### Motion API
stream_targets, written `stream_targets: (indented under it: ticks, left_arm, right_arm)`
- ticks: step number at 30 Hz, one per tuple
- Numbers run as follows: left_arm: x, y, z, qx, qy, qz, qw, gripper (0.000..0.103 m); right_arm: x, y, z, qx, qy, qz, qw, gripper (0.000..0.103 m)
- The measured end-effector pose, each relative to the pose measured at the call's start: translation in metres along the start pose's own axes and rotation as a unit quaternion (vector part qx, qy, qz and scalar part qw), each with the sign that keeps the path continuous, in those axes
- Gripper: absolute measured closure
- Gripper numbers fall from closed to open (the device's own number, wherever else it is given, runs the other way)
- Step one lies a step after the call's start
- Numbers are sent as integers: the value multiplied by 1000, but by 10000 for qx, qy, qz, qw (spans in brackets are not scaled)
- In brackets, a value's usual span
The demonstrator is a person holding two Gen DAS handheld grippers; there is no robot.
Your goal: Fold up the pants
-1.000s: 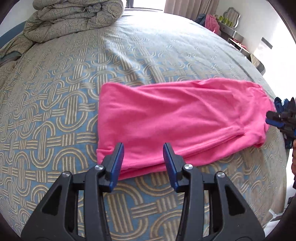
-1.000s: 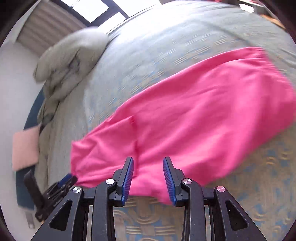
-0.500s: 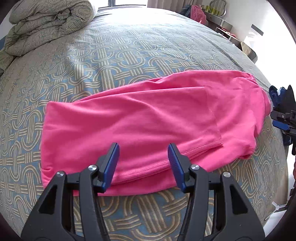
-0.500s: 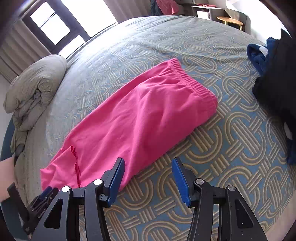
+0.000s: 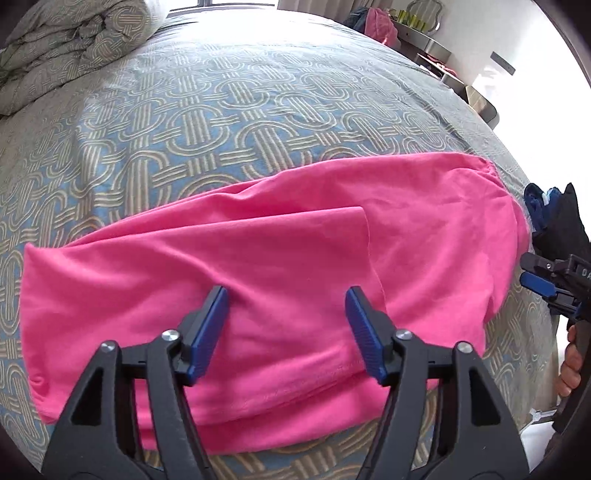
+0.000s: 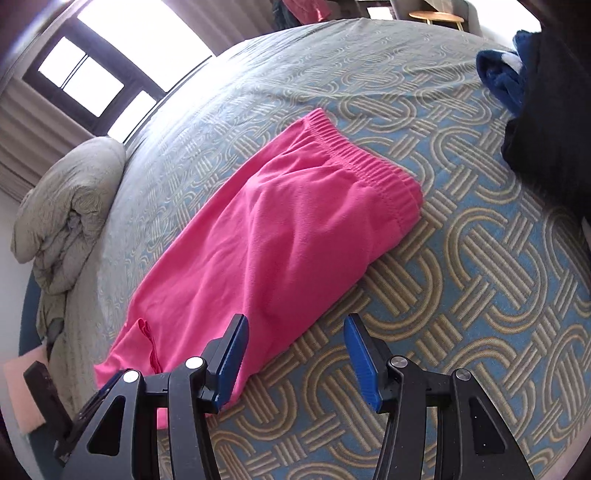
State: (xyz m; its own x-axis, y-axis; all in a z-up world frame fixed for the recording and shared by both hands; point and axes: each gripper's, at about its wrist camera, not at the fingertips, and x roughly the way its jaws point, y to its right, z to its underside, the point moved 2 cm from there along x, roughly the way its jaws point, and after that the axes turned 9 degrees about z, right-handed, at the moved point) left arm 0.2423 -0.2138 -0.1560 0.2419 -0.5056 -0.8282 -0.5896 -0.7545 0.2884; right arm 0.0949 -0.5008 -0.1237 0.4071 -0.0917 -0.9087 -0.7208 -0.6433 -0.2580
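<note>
My left tool (image 5: 286,328) has just been opening and hangs wide and empty above the pants (image 5: 258,295), which lie folded lengthwise on the bed (image 5: 221,110). My right tool (image 6: 295,354) is half-open and empty. I'd grip both corners of one end, then fold evenly.

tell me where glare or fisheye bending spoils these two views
Left wrist view: window light washes out the far bedspread and right wall; the pink pants stay sharp. Right wrist view: the window is blown out, the bed bulges, dark corners.
</note>
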Motion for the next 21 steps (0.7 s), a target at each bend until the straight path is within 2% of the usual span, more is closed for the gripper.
stream_targets:
  ticks: [2, 3, 4, 7, 10, 14, 16, 19, 20, 21]
  left_arm:
    - [17, 4, 1, 576, 58, -418, 9974, 22]
    - [18, 6, 1, 797, 165, -537, 9952, 17]
    - [18, 6, 1, 832, 178, -559, 9948, 16]
    - [10, 0, -5, 502, 16, -424, 9978, 17]
    - [-7, -3, -2, 167, 65, -123, 9998, 17]
    - [-18, 1, 5, 43, 84, 147, 9998, 17]
    - [-11, 4, 7, 131, -45, 131, 9998, 17]
    - [-2, 8, 12, 393, -113, -147, 9991, 17]
    - [-3, 11, 12, 438, -94, -203, 9988, 17]
    - [-5, 13, 13, 428, -98, -176, 9989, 17]
  right_arm:
    - [1, 6, 0, 109, 2, -42, 9999, 48]
    - [1, 9, 0, 181, -19, -84, 9998, 48]
    - [0, 12, 1, 250, -51, -187, 9995, 48]
    - [-3, 18, -2, 350, -66, -508, 9981, 46]
    - [-1, 27, -11, 691, 40, -637, 9956, 37]
    - [12, 35, -25, 1104, -67, -796, 9907, 34]
    - [23, 37, -33, 1233, -188, -744, 9894, 34]
    - [34, 37, -44, 1551, -266, -839, 9840, 34]
    - [35, 36, -47, 1615, -227, -872, 9827, 36]
    - [33, 35, -52, 1604, -89, -897, 9829, 46]
